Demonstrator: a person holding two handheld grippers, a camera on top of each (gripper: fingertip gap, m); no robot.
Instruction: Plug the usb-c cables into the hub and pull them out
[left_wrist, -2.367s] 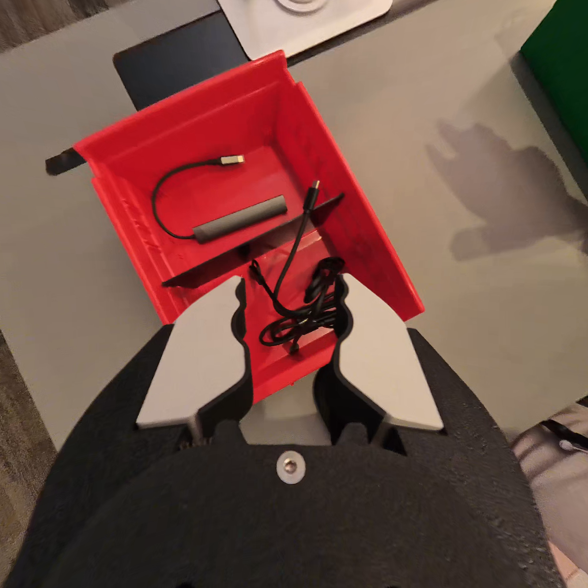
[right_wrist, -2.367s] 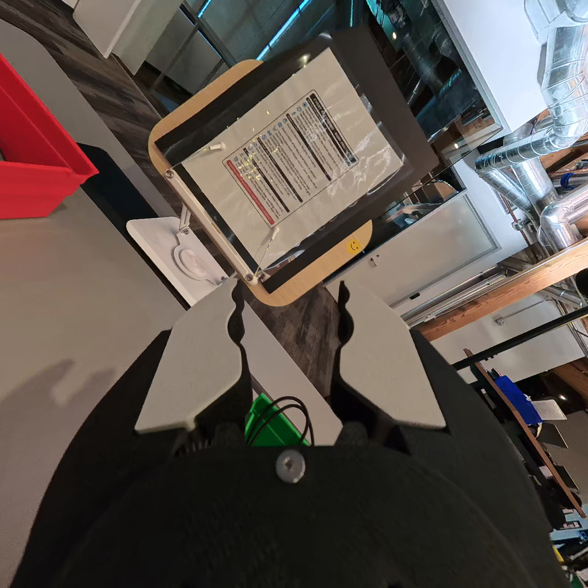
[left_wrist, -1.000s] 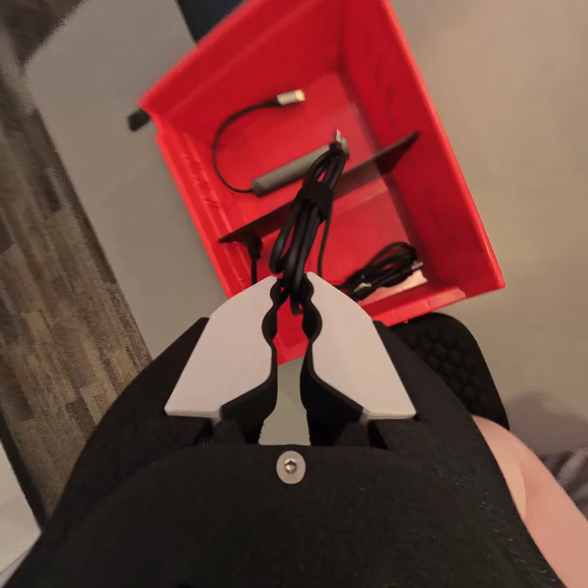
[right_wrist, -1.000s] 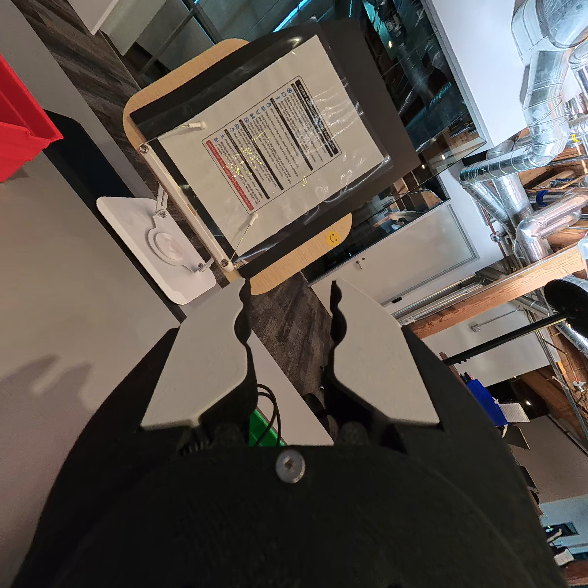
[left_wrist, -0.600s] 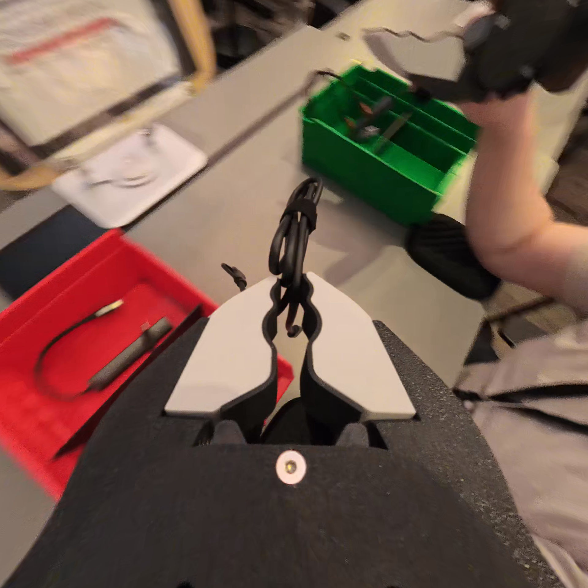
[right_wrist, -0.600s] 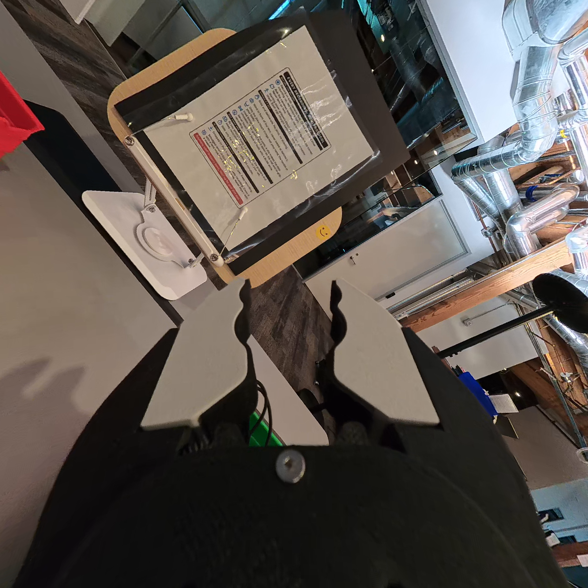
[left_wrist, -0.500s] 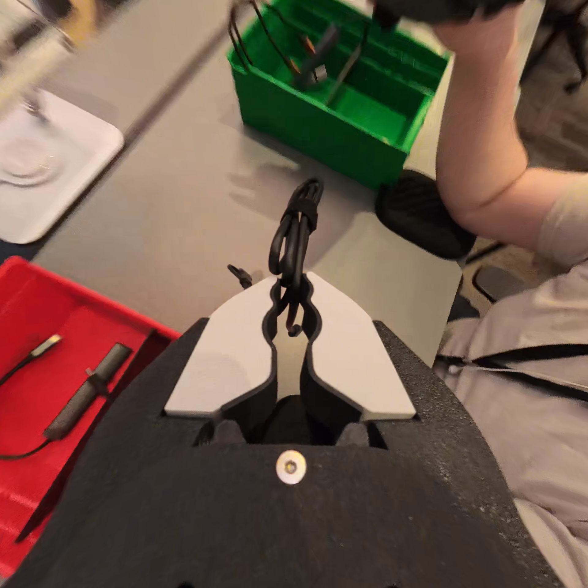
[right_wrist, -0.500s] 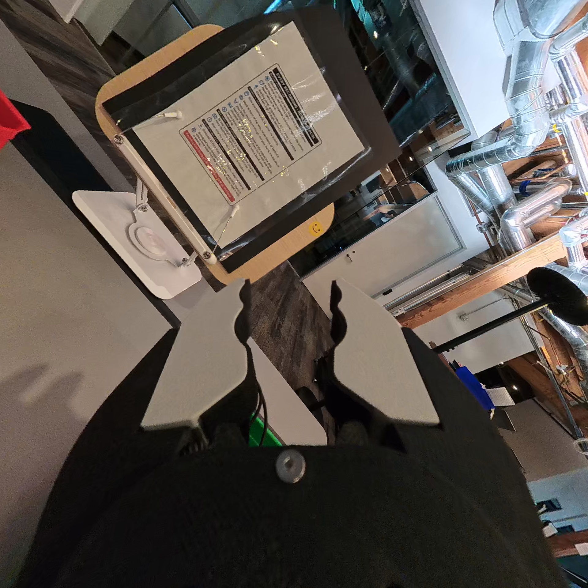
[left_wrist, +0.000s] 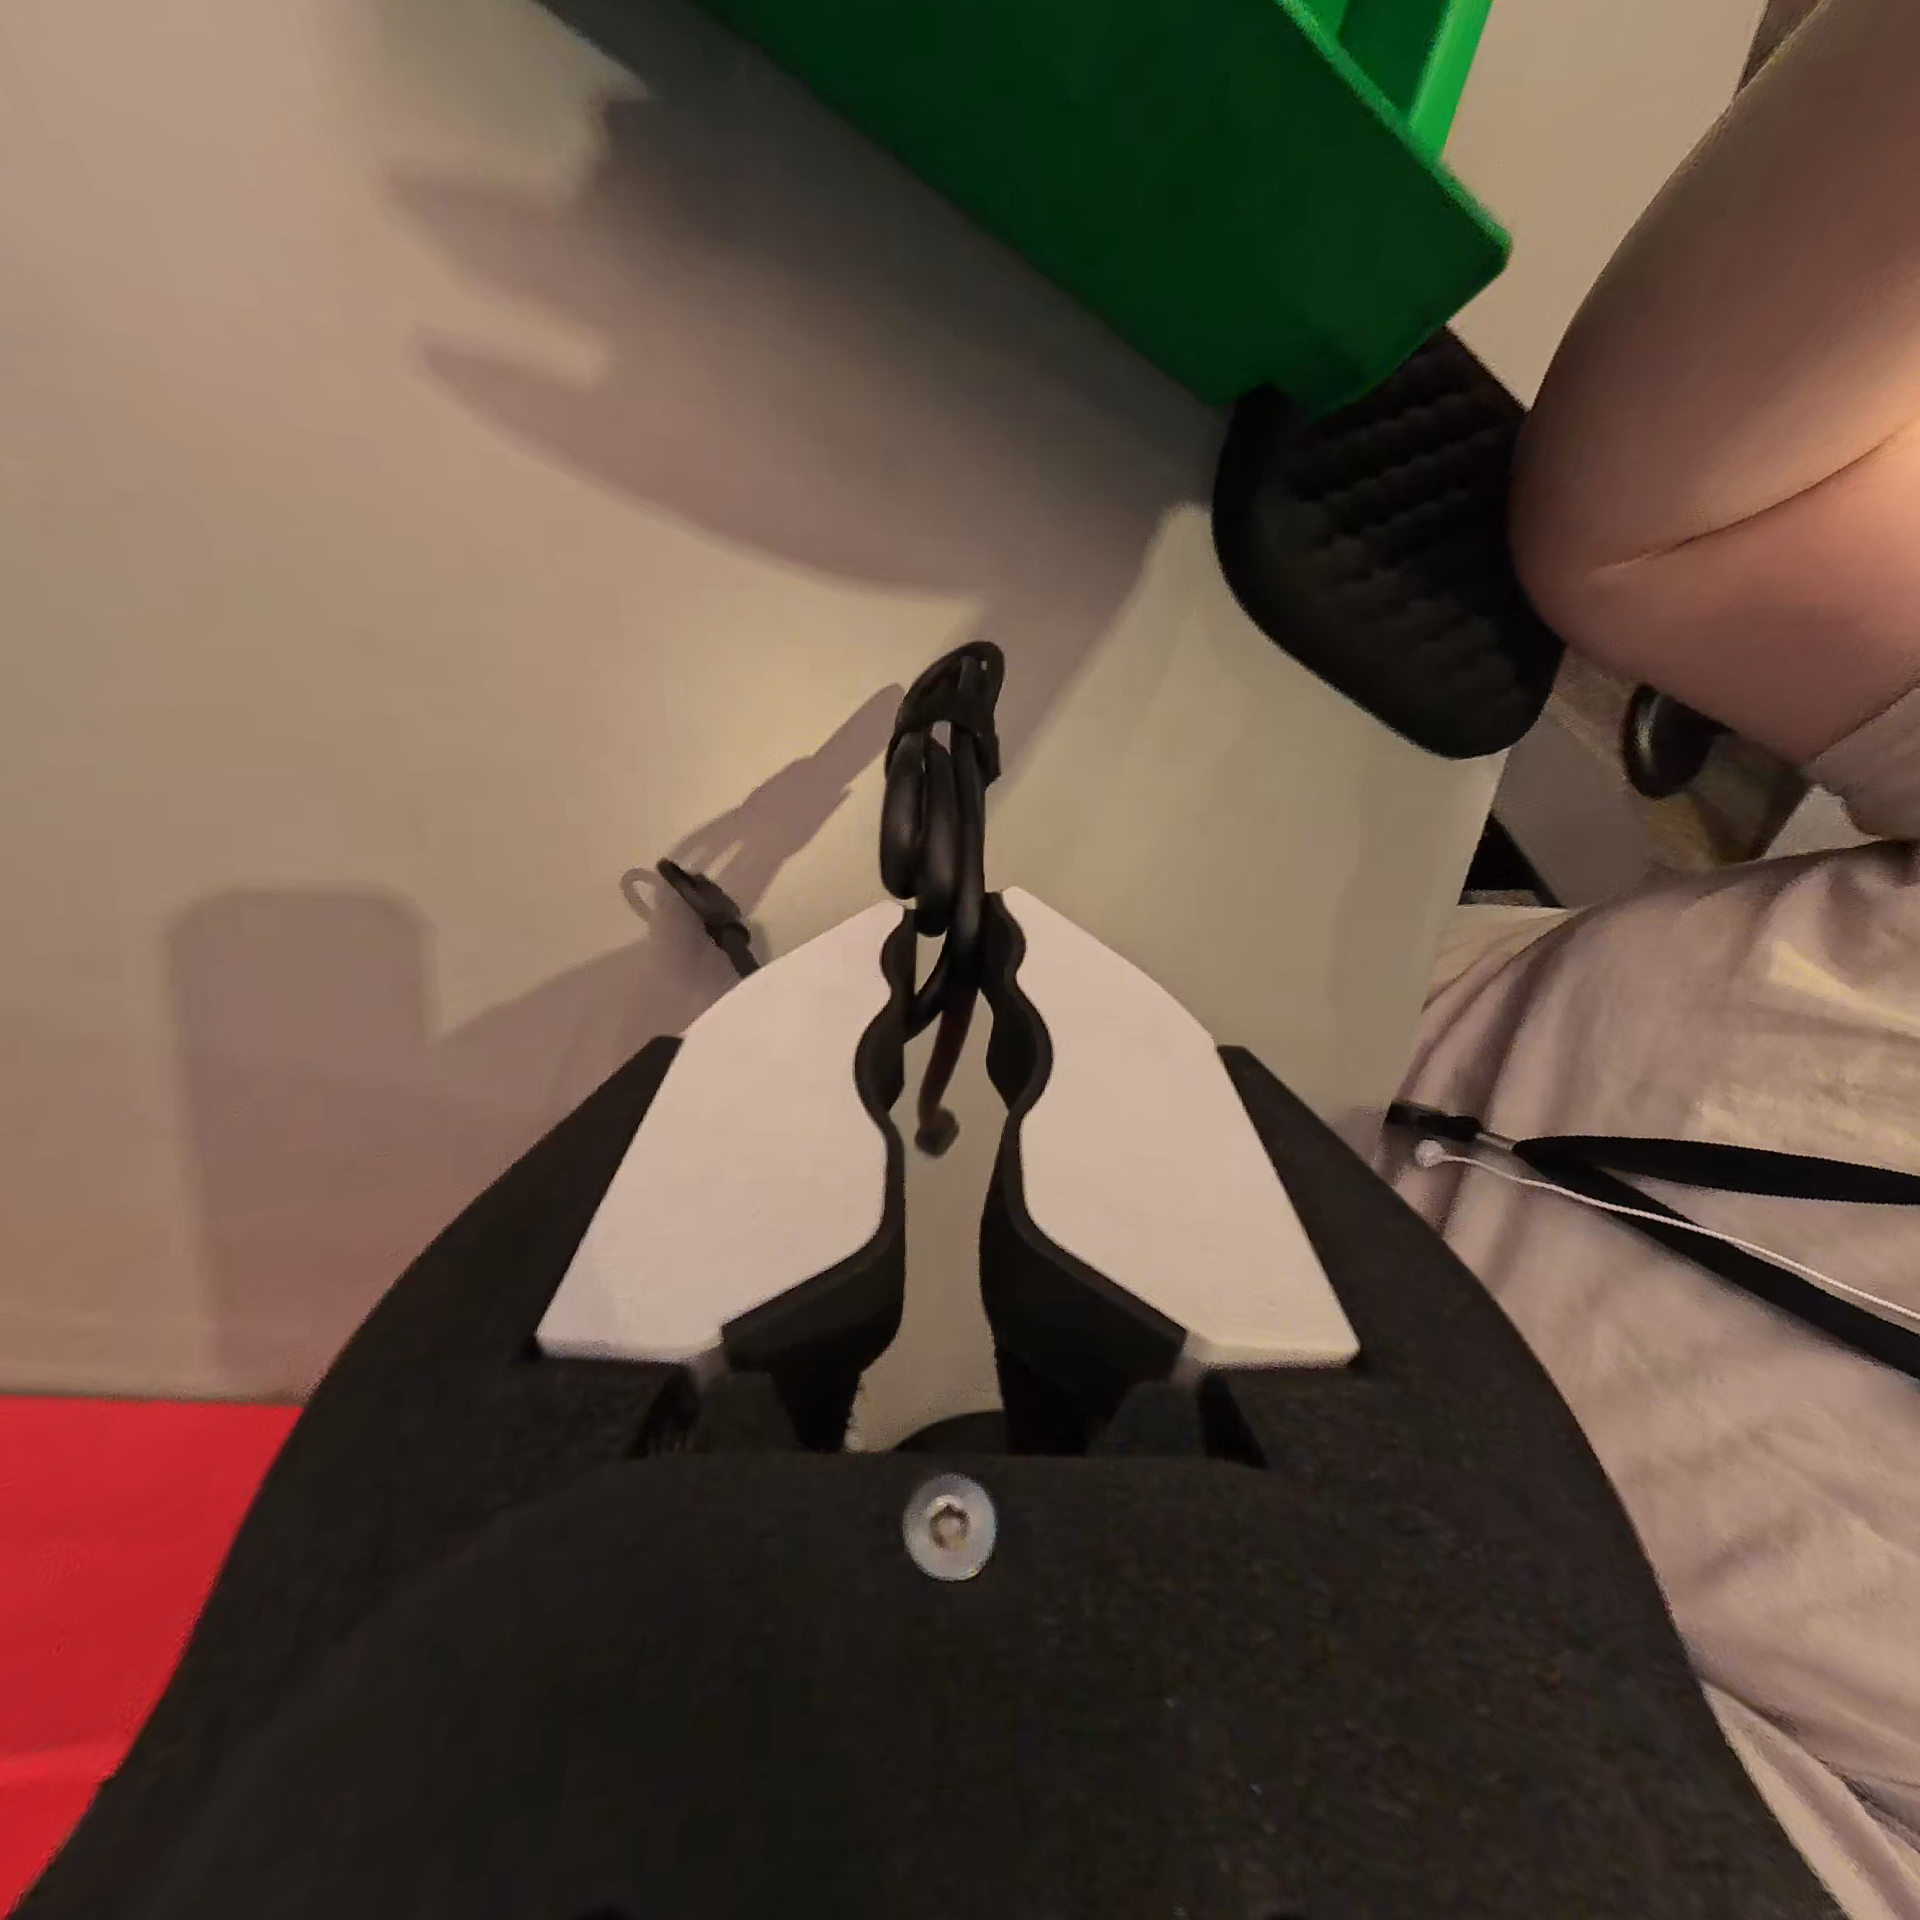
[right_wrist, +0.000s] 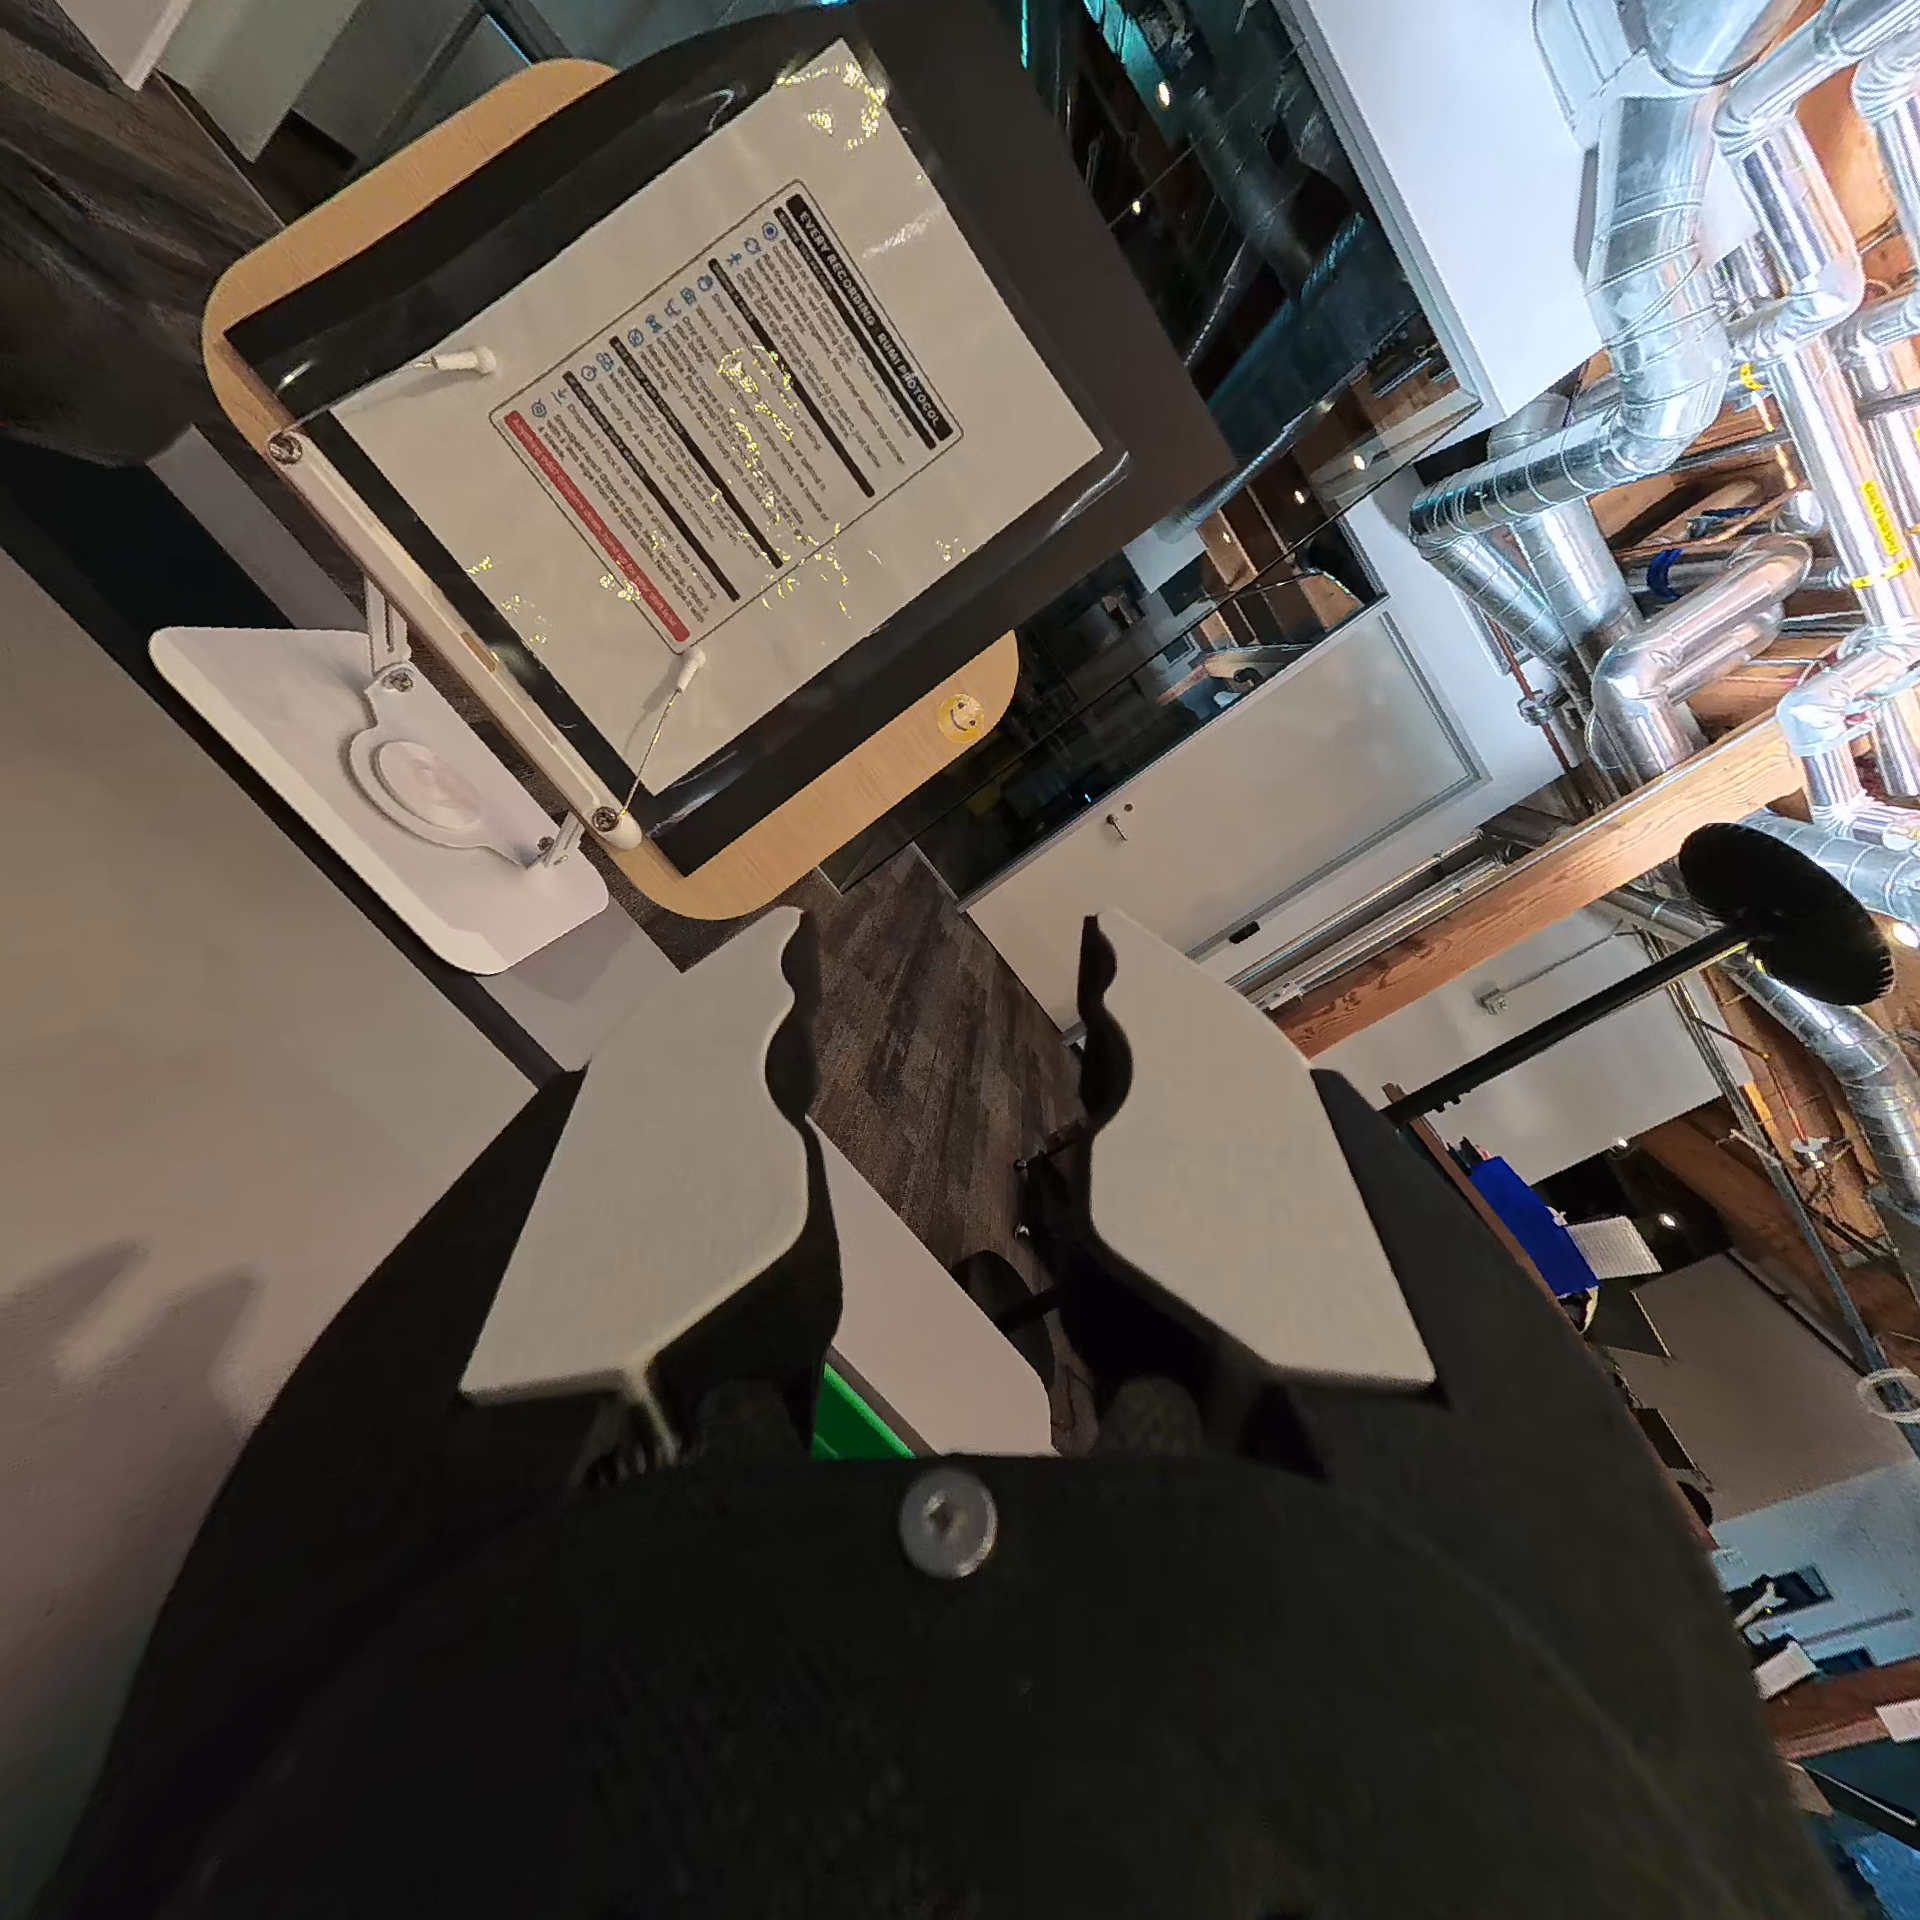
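Observation:
My left gripper (left_wrist: 951, 914) is shut on a bundled black usb-c cable (left_wrist: 935, 790), which sticks out past the fingertips, close over the pale table (left_wrist: 416, 623). One cable end with its plug (left_wrist: 665, 894) hangs to the left of the fingers. My right gripper (right_wrist: 940, 935) is open and empty, raised and pointing away from the table towards a sign stand. The hub is not in view.
A green bin (left_wrist: 1143, 187) stands at the top of the left wrist view, with a sliver in the right wrist view (right_wrist: 852, 1413). A red bin's corner (left_wrist: 125, 1558) is at the lower left. A person's arm (left_wrist: 1714, 416) rests on a black armrest pad (left_wrist: 1382, 582). A sign stand (right_wrist: 665, 488) on a white base (right_wrist: 353, 790) stands at the table's far edge. The left gripper's tips are roughly 25 cm from the right gripper's.
My left gripper has carried the cable bundle away from the red bin, across the table towards the green bin, and lower. My right gripper has stayed open and shifted only slightly.

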